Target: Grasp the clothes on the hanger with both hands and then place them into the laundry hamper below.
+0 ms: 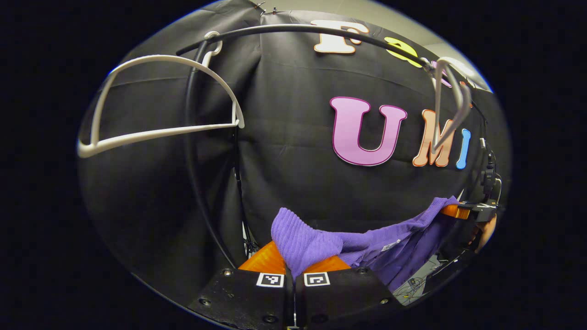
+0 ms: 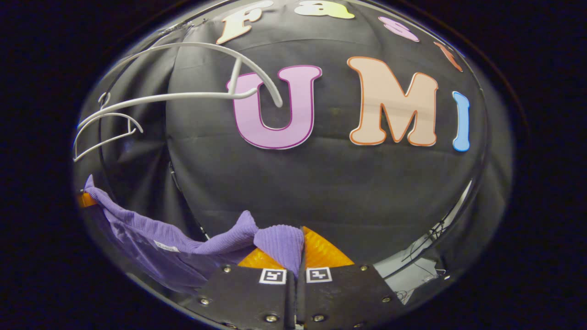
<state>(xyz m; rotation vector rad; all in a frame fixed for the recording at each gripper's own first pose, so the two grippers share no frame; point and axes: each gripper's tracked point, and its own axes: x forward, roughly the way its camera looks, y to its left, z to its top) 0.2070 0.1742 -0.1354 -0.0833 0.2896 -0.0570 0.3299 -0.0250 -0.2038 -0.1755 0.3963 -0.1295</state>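
Observation:
A purple ribbed knit garment (image 1: 321, 240) is stretched in the air between both grippers, off the hangers. My left gripper (image 1: 293, 261) is shut on one end of it, a fold bunched up between its fingers. At the far right of the left gripper view the other gripper (image 1: 463, 211) pinches the opposite end, a hand behind it. In the right gripper view my right gripper (image 2: 300, 254) is shut on a fold of the garment (image 2: 183, 240), which sags away to the left toward the other gripper (image 2: 85, 199). A bare white hanger (image 1: 156, 110) hangs from the rail.
A black curved rail (image 1: 293, 30) runs overhead. It carries the bare white hanger (image 2: 192, 94), a second white hanger (image 2: 105, 128) and a pale hanger (image 1: 451, 101) seen edge-on. Cables and light floor (image 1: 415, 284) show low at the right.

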